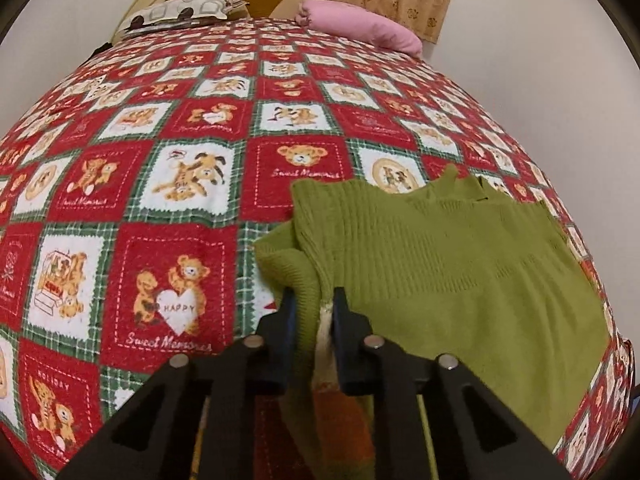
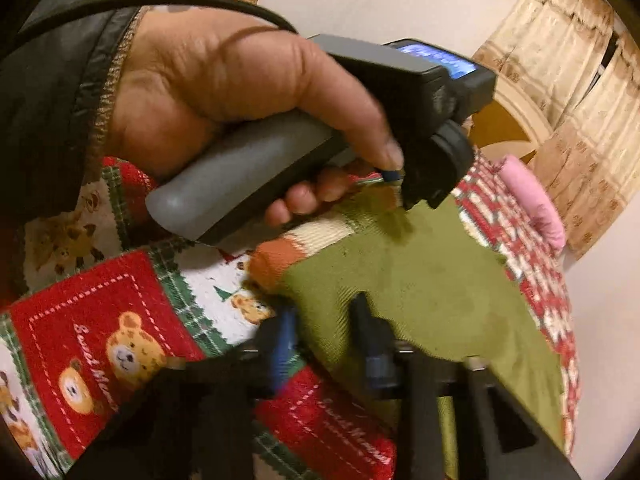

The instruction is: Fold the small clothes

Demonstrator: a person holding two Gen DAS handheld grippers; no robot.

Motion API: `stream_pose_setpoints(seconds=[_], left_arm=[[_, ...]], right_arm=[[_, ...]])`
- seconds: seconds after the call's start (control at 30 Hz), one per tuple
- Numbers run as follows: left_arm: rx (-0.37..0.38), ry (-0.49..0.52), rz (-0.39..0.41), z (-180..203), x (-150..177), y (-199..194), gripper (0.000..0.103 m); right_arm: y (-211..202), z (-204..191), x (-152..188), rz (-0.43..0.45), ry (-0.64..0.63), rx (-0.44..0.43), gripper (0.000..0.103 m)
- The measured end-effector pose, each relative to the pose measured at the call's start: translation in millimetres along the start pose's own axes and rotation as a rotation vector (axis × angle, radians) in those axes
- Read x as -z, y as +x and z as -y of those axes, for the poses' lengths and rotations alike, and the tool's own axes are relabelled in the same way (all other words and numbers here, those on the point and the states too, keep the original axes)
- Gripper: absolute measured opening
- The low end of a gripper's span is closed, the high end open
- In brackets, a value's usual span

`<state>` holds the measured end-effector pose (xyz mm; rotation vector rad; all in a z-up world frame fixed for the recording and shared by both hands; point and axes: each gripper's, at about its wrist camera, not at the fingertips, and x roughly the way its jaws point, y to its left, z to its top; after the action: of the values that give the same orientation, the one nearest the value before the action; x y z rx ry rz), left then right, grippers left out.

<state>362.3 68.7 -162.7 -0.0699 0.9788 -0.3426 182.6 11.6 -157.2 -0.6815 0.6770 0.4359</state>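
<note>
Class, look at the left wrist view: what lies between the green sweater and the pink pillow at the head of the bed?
Only the bedspread with its red and white teddy-bear squares; nothing rests between the green sweater and the pink pillow.

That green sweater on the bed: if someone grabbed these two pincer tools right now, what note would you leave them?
Left gripper: shut on the green sweater, pinching a bunched fold at its near left edge.
Right gripper: also shut on the sweater's near edge, though that view is blurred.
The sweater lies mostly spread on the teddy-bear bedspread, one sleeve already turned in at the left. The left hand holds its tool just above the cloth.
Done: both edges gripped.
Left: probably lift and carry the near edge over, then smooth and finish folding.
</note>
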Motion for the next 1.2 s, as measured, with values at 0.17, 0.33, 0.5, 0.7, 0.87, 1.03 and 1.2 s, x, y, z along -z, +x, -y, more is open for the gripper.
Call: stream_pose_setpoints(seconds=[0.17,0.33,0.5,0.7,0.87,1.03,1.2], left_arm=[[0.062,-0.075,-0.012,-12,-8,-7,0.016],[0.113,-0.129,-0.017,-12,-16,-18,0.015],[0.143,-0.148,-0.010,-3,-25,-30,0.015],[0.159,-0.146,0.008,19,-35,-43,0.015],[0.170,-0.120,0.031,48,-44,-53,0.015],[0.195,-0.090,0.045,78,-52,-59,0.015],[0.226,-0.051,0.052,113,-58,-60,0.015]], right_arm=[[-14,10,4,0.029,0.063,-0.037,0.008],[-27,22,8,0.058,0.138,-0.078,0.007],[-39,48,16,0.094,0.242,-0.111,0.007],[-47,83,31,0.123,0.390,-0.156,0.006],[-53,108,51,0.142,0.493,-0.178,0.006],[-62,128,69,0.165,0.572,-0.205,0.006],[-75,146,85,0.185,0.628,-0.213,0.006]])
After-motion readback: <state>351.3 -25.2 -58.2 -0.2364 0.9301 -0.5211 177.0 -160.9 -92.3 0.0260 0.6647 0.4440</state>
